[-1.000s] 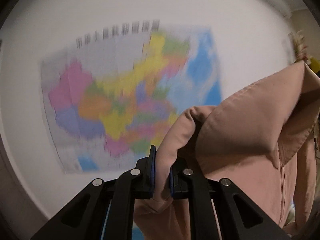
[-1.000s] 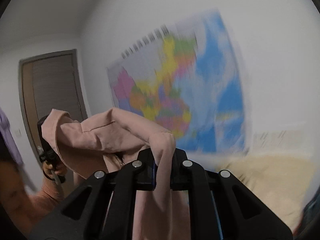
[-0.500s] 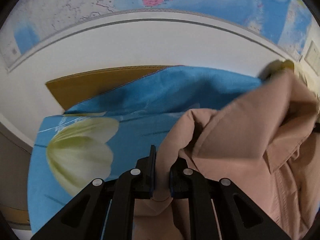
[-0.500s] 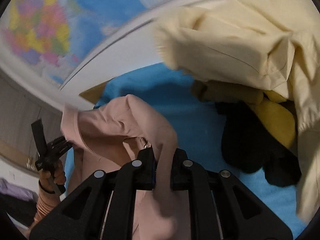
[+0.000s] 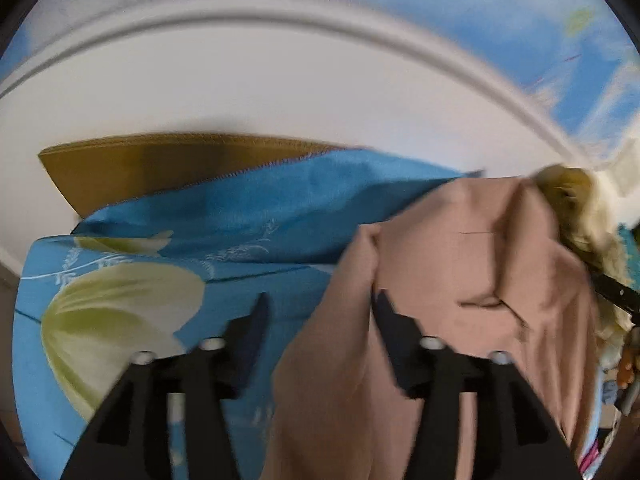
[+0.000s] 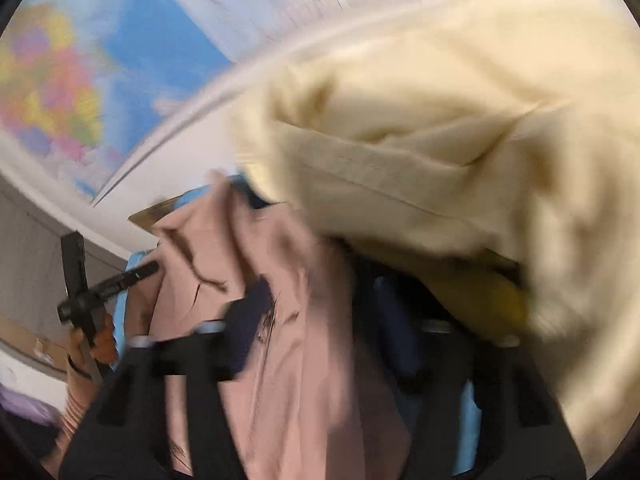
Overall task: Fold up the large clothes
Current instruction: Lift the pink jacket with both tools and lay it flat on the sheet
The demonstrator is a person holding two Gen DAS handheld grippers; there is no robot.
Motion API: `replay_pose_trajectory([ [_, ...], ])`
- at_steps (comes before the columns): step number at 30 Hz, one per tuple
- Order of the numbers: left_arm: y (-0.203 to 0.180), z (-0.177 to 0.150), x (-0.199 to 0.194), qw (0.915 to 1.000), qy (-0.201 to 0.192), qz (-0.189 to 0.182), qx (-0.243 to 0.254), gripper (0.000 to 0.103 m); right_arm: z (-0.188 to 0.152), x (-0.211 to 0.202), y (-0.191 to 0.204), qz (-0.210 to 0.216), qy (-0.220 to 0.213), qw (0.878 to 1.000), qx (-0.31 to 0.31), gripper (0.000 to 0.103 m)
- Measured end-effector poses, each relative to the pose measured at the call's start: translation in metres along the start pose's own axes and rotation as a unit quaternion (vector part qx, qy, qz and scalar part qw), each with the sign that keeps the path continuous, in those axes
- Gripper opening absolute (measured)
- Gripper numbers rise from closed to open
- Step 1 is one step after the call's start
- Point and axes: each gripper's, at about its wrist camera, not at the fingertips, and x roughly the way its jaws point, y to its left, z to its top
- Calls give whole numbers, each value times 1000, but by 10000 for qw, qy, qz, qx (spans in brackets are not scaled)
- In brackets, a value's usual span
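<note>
A dusty-pink garment [image 5: 460,280] lies crumpled on the blue flowered bed sheet [image 5: 240,216]. My left gripper [image 5: 320,300] hovers over its left edge. Its jaws are opening and stand wide. A fold of the pink cloth rises between them, and the pads do not press on it. In the right wrist view the same pink garment [image 6: 224,248] runs up between the fingers of my right gripper [image 6: 324,292], whose jaws are also opening wide and loose around the cloth. The left gripper [image 6: 114,256] shows at the far left, held by a hand [image 6: 100,336].
A heap of cream clothing [image 6: 440,140] fills the right, with yellow [image 6: 500,300] and black pieces under it, close to the pink garment. A brown bed edge [image 5: 160,168] meets the white wall, where a coloured map [image 6: 60,92] hangs.
Both grippers swung down from the wall map to the bed with the pink garment pinched in them. Both pairs of jaws then spread apart, letting go of the cloth.
</note>
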Motion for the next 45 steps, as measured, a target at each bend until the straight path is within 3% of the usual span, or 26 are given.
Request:
replay_pose_trajectory([
  [1,1,-9,-17,9997,-123,-138,148,74,-12,-14,5,24,-22,9999,-166,74],
  [4,-7,-40,-58,9972,-393,-129,617,78,-65,-47,20,33,133,9980,-625,81],
  [8,-18,-82,-82,9934,-481,-107,1038,80,-132,-48,30,-411,607,9919,-1037,81],
  [9,-22,-91,-83,9921,-489,-24,1157,80,-152,-44,28,-610,773,9894,-1065,78],
  [11,-32,-109,-86,9893,-508,36,1366,80,-167,-42,23,-708,945,9883,-965,52],
  [12,-37,-115,-85,9884,-487,32,1436,80,-171,-40,17,-623,1034,9890,-858,18],
  [13,-43,-122,-87,9874,-468,-12,1512,80,-170,-43,10,-585,1017,9901,-765,4],
  [17,-56,-137,-93,9852,-479,-180,1635,80,-137,-92,-3,-752,211,9945,-700,3],
  [20,-64,-148,-103,9834,-525,-236,1723,80,-100,-141,-31,-1170,-660,9905,-299,3],
  [23,-72,-162,-106,9788,-515,-22,1984,88,-90,-138,-60,-1527,-675,9859,-77,3],
  [26,-76,-176,-95,9754,-260,268,2171,88,-96,-109,-92,-1961,-354,9799,127,5],
  [27,-76,-181,-91,9747,-137,273,2215,88,-99,-102,-97,-1867,-304,9816,277,8],
  [29,-76,-192,-79,9692,35,675,2367,83,-109,-95,-110,-1724,-203,9834,529,24],
  [30,-75,-197,-74,9659,127,889,2427,65,-113,-93,-111,-1643,-204,9846,562,34],
  [31,-71,-201,-68,9629,241,1113,2446,40,-117,-93,-107,-1542,-257,9863,531,46],
  [32,-65,-200,-67,9655,278,1139,2326,28,-123,-96,-102,-1440,-298,9877,524,53],
  [33,-55,-196,-69,9716,304,1077,2084,6,-128,-97,-97,-1355,-313,9890,513,63],
  [34,-39,-187,-77,9815,255,865,1688,3,-134,-99,-93,-1262,-313,9904,474,64],
  [35,-27,-180,-87,9868,168,778,1409,3,-141,-102,-86,-1182,-299,9917,407,65],
  [37,-1,-161,-111,9911,-181,964,903,3,-152,-102,-77,-1025,-194,9938,379,87],
  [40,39,-133,-145,9908,-628,1155,324,4,-167,-94,-62,-1202,87,9926,137,88],
  [42,55,-122,-150,9885,-677,1346,164,5,-176,-85,-60,-1195,250,9924,160,89],
  [44,59,-116,-138,9745,-595,2149,237,21,-186,-79,-62,-1141,267,9928,250,89],
  [45,59,-115,-128,9666,-485,2500,298,43,-188,-77,-63,-1121,291,9930,245,82],
])
